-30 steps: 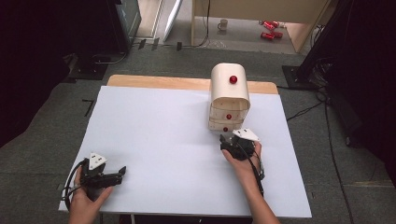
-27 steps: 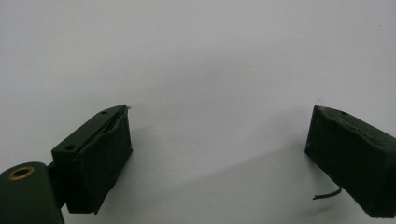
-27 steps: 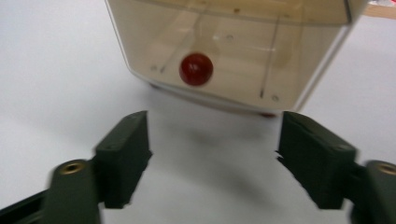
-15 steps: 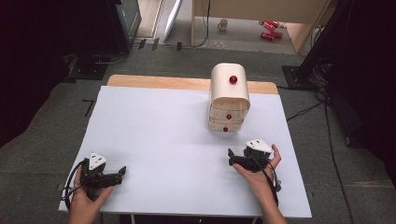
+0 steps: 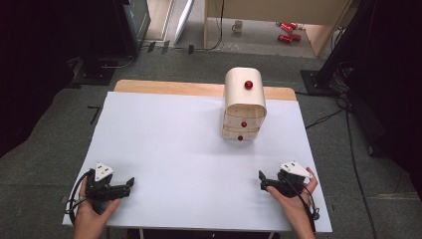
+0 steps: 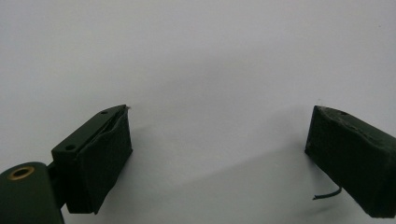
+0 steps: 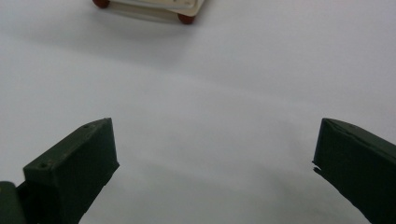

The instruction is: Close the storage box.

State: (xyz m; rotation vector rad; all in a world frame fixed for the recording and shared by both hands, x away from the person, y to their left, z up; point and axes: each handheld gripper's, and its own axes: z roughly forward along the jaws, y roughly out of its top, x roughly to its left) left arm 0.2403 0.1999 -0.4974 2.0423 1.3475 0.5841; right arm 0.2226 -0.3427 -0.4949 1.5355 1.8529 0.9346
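A white table top point(image 5: 164, 149) lay broad and bare across its left, middle and near parts, leaving open room for a hand to pass. The one obstacle was a small cream drawer chest point(image 5: 244, 104) with red knobs, standing upright toward the far right of the table. The left gripper point(image 5: 130, 183) rested at the near left corner, well apart from the chest, its jaws spread over bare surface. The right gripper point(image 5: 261, 177) rested at the near right edge, jaws spread, with bare table between it and the chest point(image 7: 149, 7) ahead.
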